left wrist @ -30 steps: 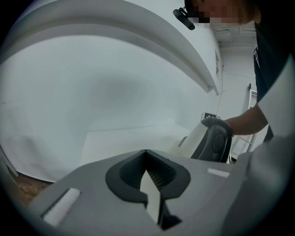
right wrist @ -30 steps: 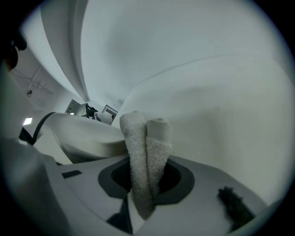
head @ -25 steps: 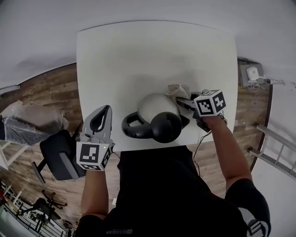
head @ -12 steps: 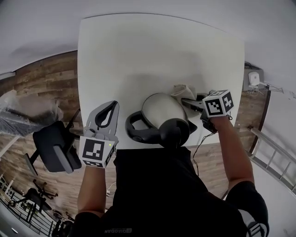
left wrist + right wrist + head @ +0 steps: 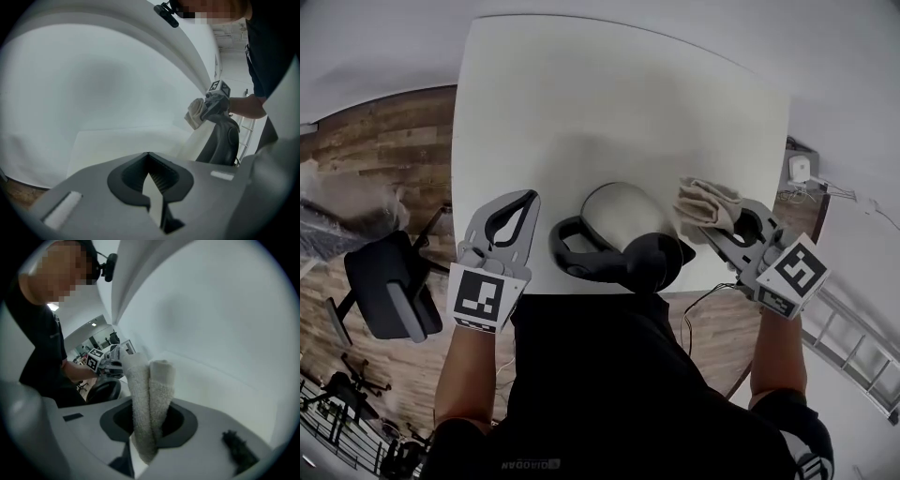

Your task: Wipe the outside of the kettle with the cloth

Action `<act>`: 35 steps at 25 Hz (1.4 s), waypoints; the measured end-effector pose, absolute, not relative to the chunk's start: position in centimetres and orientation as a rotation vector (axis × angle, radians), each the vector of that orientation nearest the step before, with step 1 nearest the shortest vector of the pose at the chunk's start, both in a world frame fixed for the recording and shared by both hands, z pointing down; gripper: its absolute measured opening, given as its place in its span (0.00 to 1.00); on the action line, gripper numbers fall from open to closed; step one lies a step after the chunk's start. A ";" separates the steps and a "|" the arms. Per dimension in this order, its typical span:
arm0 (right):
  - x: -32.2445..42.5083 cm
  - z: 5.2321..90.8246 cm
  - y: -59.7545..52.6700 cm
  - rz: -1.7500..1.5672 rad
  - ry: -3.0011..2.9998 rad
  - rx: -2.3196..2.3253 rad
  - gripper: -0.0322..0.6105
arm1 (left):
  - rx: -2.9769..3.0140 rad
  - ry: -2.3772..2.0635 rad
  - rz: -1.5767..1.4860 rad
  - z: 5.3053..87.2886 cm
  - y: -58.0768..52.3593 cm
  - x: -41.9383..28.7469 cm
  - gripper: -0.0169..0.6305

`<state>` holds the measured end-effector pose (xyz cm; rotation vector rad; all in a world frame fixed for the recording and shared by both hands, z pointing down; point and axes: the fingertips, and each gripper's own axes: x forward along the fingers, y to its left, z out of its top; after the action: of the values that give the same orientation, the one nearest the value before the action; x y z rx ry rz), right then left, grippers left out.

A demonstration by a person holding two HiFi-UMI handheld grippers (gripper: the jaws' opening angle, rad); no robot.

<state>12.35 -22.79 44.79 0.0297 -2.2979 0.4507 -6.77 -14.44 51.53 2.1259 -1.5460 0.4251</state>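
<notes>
White table (image 5: 581, 94), wood floor (image 5: 384, 131) around it, black office chair (image 5: 389, 295) off the L side. Kettle (image 5: 623, 220) sits near the table's front edge, roughly centre. It has a pale metal body w/ a black handle (image 5: 581, 258) looping out toward the L.

Right gripper (image 5: 717, 223): jaws clamped on the cloth (image 5: 705, 204). Right gripper view shows a beige terry fold pinched between the jaws, two rolled ends sticking up past the tips. Cloth is just beside the kettle's R side, up near the top. Can't tell if it's touching. Marker cube (image 5: 792, 272) is at the back end, over the table's R corner.

Left gripper (image 5: 520, 202): jaws closed together, nothing between them per left gripper view. It's above the table's L front edge, near the kettle handle but apart from it. No contact w/ the kettle.
</notes>
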 end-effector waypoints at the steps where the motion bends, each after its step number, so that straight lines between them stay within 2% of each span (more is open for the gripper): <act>1: 11.9 43.7 -22.4 0.384 -2.301 0.005 0.20 | 2.158 -1.540 0.428 51.2 -14.7 -6.6 0.04; 5: 11.0 42.5 -20.8 0.254 -2.209 -0.144 0.20 | 2.169 -1.530 0.416 51.0 -14.5 -6.0 0.04; 14: 8.2 46.1 -22.1 0.183 -2.042 -0.306 0.20 | 2.156 -1.523 0.321 50.3 -13.0 -5.1 0.04; 35: 4.6 60.5 -22.1 0.128 -1.685 -0.593 0.20 | 2.111 -1.599 0.317 50.0 -11.6 -6.2 0.04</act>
<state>4.64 -22.07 60.47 -0.5932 -1.6848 0.1284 -6.16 -11.58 50.00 2.1112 -1.5990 0.3170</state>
